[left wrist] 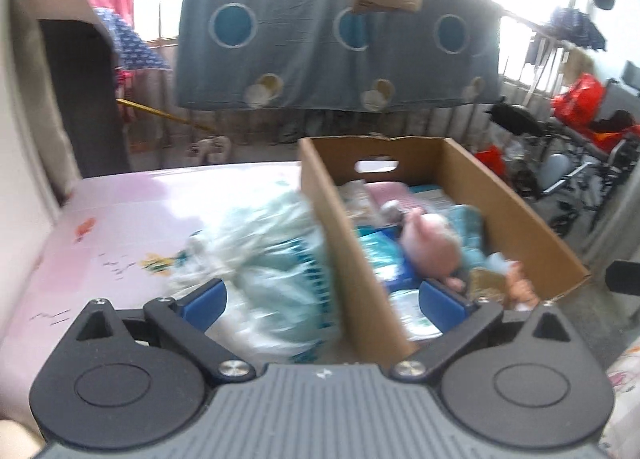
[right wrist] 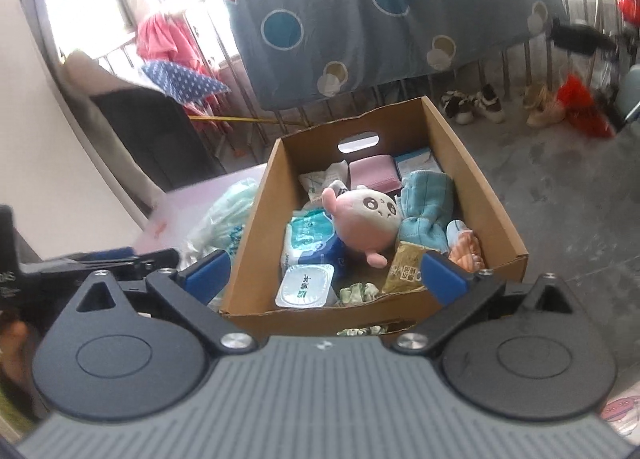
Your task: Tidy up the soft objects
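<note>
Left wrist view: the left gripper (left wrist: pixel 325 301) is spread wide and grasps nothing, its blue fingers (left wrist: pixel 206 301) straddling the near side wall of a cardboard box (left wrist: pixel 516 215) at centre right. A pale green plastic bag (left wrist: pixel 264 259) lies on the pink tabletop (left wrist: pixel 120 227) just left of that wall, blurred. Inside the box sits a pink plush toy (left wrist: pixel 430 239) among packets.

Right wrist view: the right gripper (right wrist: pixel 326 273) is likewise released, hovering over the box's near edge. The plush toy (right wrist: pixel 366 219) lies mid-box, touching a teal cloth (right wrist: pixel 426 211) on its right and a tissue pack (right wrist: pixel 306 239) on its left. The left gripper (right wrist: pixel 100 259) shows at the left edge.
</note>
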